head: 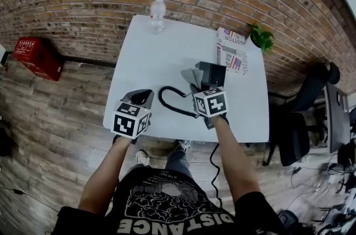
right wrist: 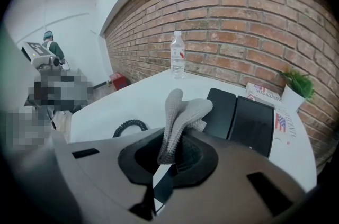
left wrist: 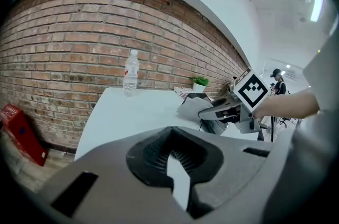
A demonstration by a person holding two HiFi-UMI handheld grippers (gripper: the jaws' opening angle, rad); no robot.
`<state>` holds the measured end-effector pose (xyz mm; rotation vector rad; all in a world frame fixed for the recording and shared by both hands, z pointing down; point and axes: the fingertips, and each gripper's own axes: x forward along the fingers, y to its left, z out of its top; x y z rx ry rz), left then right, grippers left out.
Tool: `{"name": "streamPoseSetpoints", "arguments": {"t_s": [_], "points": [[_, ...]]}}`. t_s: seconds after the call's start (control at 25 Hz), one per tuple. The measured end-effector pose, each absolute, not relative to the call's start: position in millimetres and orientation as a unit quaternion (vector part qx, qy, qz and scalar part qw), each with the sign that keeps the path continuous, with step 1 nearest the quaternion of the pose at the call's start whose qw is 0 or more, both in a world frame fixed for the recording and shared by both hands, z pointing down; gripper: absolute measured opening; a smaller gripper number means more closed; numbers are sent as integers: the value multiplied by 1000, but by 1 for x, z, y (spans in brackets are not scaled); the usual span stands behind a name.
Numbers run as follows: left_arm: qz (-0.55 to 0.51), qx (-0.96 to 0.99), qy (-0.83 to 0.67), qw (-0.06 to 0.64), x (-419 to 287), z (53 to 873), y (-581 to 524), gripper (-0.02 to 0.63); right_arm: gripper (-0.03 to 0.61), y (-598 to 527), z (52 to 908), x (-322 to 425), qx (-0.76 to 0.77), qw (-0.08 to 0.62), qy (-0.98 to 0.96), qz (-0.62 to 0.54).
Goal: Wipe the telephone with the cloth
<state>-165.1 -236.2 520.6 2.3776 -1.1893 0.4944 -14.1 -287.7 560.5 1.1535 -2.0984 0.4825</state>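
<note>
A black telephone sits right of centre on the white table, its coiled cord looping to the left. My right gripper is shut on a folded grey cloth, which sticks up just left of the phone's near end; whether it touches the phone I cannot tell. My left gripper hovers over the table's front left, jaws shut with nothing between them, apart from the cord and phone. In the left gripper view the cloth and the right gripper show.
A clear water bottle stands at the table's far edge. A printed paper and a small potted plant occupy the far right corner. A brick wall is behind; a red box and a black chair flank the table.
</note>
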Motion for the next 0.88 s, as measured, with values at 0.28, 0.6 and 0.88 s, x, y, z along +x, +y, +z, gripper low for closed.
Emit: {"name": "streamPoseSetpoints", "arguments": {"t_s": [0.28,0.6,0.88], "points": [[180,867,-416,208,-161,518,-226,6,11,-264,573,-14,445,347,-801,199],[179,871,-409,206,-167,516,-218,6,11,-238,585,-15,450,349,-793,217],[180,875,-399,204,-161,517,-214,6,11,-223,591,-16,451,345,-791,229]]}}
